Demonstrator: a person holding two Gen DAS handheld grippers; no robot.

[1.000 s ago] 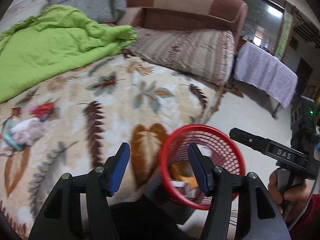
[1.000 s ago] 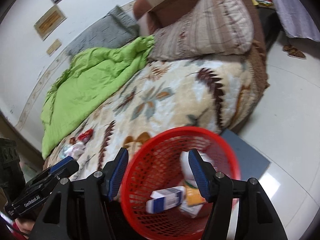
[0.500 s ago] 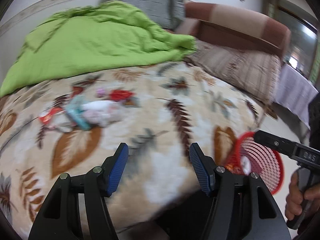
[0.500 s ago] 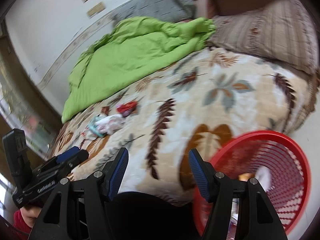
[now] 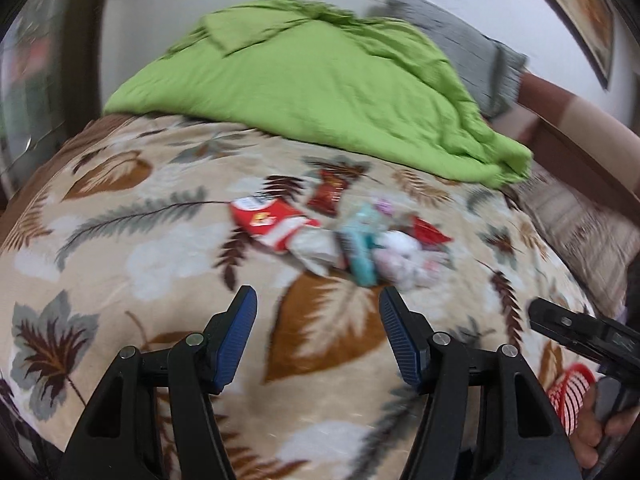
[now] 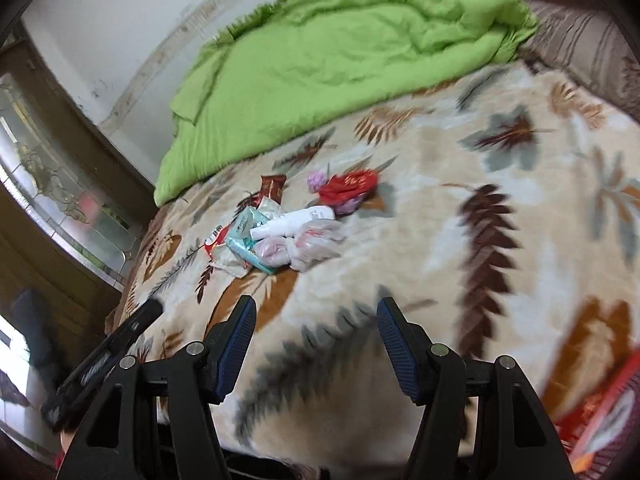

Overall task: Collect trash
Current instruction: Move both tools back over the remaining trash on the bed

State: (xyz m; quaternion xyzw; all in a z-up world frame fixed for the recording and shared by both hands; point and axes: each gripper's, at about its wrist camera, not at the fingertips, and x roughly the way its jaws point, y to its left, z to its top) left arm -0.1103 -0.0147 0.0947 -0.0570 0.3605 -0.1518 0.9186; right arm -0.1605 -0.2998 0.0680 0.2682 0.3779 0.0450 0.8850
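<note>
**Both grippers square up to the litter heap on the bed**

Here's the left gripper (image 5: pixel 316 326), blue-padded jaws spread wide and nothing between them, hanging low over the cream leaf-patterned blanket (image 5: pixel 132 248). Dead ahead of it, just a touch to its right, sits the pile of mixed trash (image 5: pixel 340 232): a red-and-white flat carton (image 5: pixel 272 222) on the near-left edge, a dark red snack wrapper (image 5: pixel 328 196) behind it, a teal tissue pack (image 5: pixel 360 252) and some crumpled clear plastic bags (image 5: pixel 404 258) nearest the right fingertip. The carton's long side runs diagonally, from far-left to near-right across the left gripper's line.

Over to the right gripper (image 6: pixel 314 326), jaws also parted and empty. From there the heap lies ahead and off to its left, and looks further away. A white plastic tube bottle (image 6: pixel 294 220) lies across the top of the pile, its long axis roughly crosswise to that gripper's fingers. A red crumpled wrapper (image 6: pixel 352 188) sits at the far side.

My read: the left gripper is the nearer one and better lined up, a short reach forward. The red mesh plastic basket (image 5: pixel 568 396) waits at its far right, beside the bed, with the bright green rumpled quilt (image 5: pixel 312 80) well beyond the pile. Motion blur softens the small items.
</note>
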